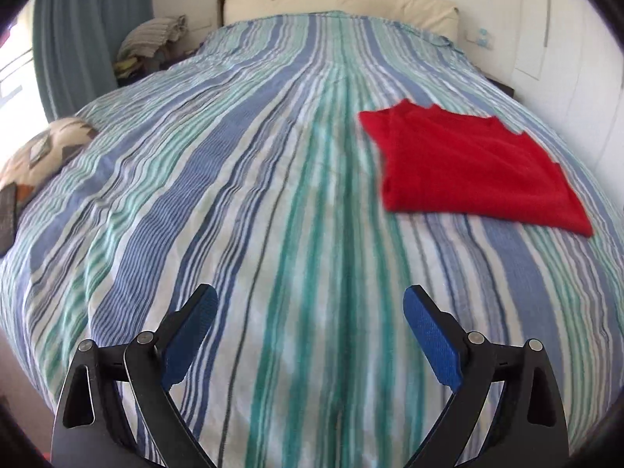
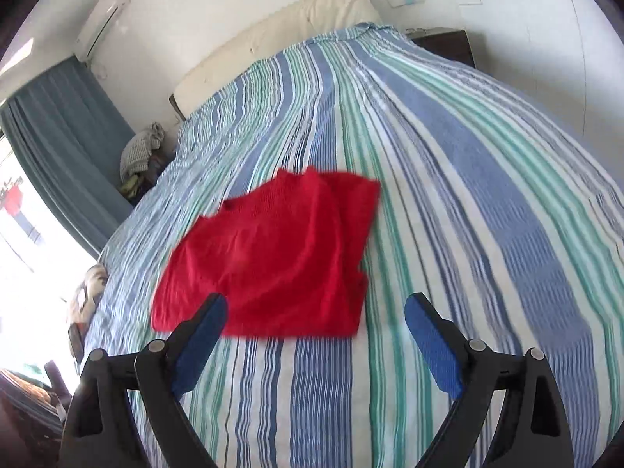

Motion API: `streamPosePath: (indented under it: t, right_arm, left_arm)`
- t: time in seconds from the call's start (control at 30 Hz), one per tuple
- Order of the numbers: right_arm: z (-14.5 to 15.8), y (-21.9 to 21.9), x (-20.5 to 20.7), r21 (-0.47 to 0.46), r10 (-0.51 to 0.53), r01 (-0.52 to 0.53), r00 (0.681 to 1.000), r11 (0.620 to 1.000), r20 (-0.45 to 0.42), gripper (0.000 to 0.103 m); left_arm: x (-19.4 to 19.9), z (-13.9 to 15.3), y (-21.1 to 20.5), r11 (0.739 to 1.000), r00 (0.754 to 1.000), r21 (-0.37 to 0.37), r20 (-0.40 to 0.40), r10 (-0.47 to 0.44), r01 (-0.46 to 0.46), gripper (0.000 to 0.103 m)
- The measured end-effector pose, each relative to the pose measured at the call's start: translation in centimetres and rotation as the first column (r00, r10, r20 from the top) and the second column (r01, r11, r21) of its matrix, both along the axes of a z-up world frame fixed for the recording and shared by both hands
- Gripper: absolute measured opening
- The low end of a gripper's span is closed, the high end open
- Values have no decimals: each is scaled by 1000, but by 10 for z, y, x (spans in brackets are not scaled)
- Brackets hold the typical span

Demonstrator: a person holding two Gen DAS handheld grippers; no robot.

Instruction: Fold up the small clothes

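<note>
- Red knitted garment (image 2: 269, 257) is seen lying flat on the striped bedcover (image 2: 448, 202), already folded into a compact, layered rectangle.
- Left gripper (image 1: 311, 335) is held spread, empty, well apart from the garment.
- Right gripper (image 2: 316, 339) is also spread, empty, just before the near edge.
- Folding is judged nearly finished; perhaps one more fold is left.

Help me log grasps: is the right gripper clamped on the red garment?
No: the right gripper is open above the bedspread, with the red garment lying flat ahead of it.
</note>
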State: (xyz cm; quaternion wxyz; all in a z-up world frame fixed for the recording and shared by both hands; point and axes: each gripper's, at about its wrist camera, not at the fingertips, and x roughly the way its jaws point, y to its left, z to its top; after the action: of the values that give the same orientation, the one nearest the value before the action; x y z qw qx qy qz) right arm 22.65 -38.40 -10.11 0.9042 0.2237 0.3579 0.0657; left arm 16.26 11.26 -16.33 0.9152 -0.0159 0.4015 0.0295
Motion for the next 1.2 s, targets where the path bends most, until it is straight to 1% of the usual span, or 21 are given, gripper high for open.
streamPosePath:
  t: [0.03, 0.07, 0.1, 0.13, 0.2, 0.27, 0.33, 0.37, 0.4, 0.43, 0.47, 0.53, 0.57, 0.63, 0.7, 0.77, 0.87, 0.93, 1.07, 1.17, 1.2]
  right_arm:
    - [1, -7, 14, 12, -12, 12, 1000, 1000, 10, 91]
    - [-1, -13, 28, 26, -27, 26, 1000, 999, 10, 91]
    - [-6, -16, 40, 50, -36, 36, 999, 998, -2, 91]
    - [-16, -19, 51, 86, -34, 37, 999, 996, -26, 91]
    - [-42, -20, 73, 147, -29, 43, 995, 988, -96, 87]
    - [-70, -16, 87, 190, -31, 61, 986, 980, -161, 86]
    - [-91, -9, 97, 229, -22, 67, 980, 971, -196, 86]
    - [-95, -6, 99, 235, -18, 63, 982, 970, -189, 82]
    - [-97, -2, 101, 242, -3, 46, 985, 969, -174, 63]
    - [-99, 1, 105, 244, 11, 36, 982, 969, -189, 42]
    - [-102, 5, 107, 231, 11, 43, 973, 972, -230, 11]
    - [-90, 13, 108, 161, -5, 43, 974, 986, -228, 10]
    - [-77, 19, 108, 112, -12, 36, 978, 993, -210, 10]
    - [-43, 37, 109, 48, 2, 6, 987, 999, -161, 10]
    - [-5, 66, 115, -12, 59, -61, 992, 998, -114, 10]
    - [27, 104, 124, -48, 126, -131, 987, 990, -99, 10]
    - [52, 174, 146, -89, 230, -239, 968, 967, -100, 10]
    - [51, 222, 157, -127, 287, -299, 952, 946, -106, 10]
    - [15, 307, 168, -208, 356, -384, 921, 900, -158, 11]
    - [-19, 352, 164, -311, 402, -449, 892, 838, -205, 17]
    - [-24, 360, 161, -308, 429, -479, 876, 822, -220, 25]
  left_arm:
    - [3, -5, 7, 999, 999, -23, -27, 41, -42, 97]
    - [6, -7, 12, 996, 998, -60, -39, 57, -60, 97]
    - [7, -5, 16, 994, 998, -93, -27, 57, -60, 97]
    - [7, -4, 16, 993, 998, -103, -9, 54, -55, 97]
    - [9, -3, 15, 995, 999, -84, -3, 49, -49, 97]
    - [12, -6, 13, 996, 999, -84, -23, 38, -40, 97]
    - [13, -9, 10, 996, 999, -77, -32, 32, -34, 97]
    - [13, -10, 7, 998, 999, -54, -32, 27, -28, 97]
    - [13, -10, 3, 999, 999, -27, -33, 17, -18, 97]
    - [13, -10, 0, 1000, 999, -8, -35, 5, -5, 97]
    - [12, -9, -3, 1000, 999, 0, -36, -6, 6, 97]
    - [11, -7, -5, 1000, 999, -12, -31, -18, 18, 97]
    - [10, -5, -5, 1000, 999, -23, -28, -21, 20, 97]
    - [11, -2, -5, 999, 999, -43, -23, -22, 21, 97]
    - [13, 2, -4, 998, 1000, -57, -13, -20, 20, 97]
    - [14, 7, -4, 998, 1000, -62, 1, -17, 17, 97]
    - [13, 12, -2, 998, 1000, -60, 19, -21, 22, 97]
    - [11, 15, 0, 999, 999, -47, 31, -17, 19, 97]
    - [10, 19, 11, 999, 999, -52, 46, 7, -4, 97]
    - [14, 14, 21, 996, 999, -79, 12, 33, -32, 97]
    - [15, 12, 25, 995, 999, -86, -5, 50, -50, 97]
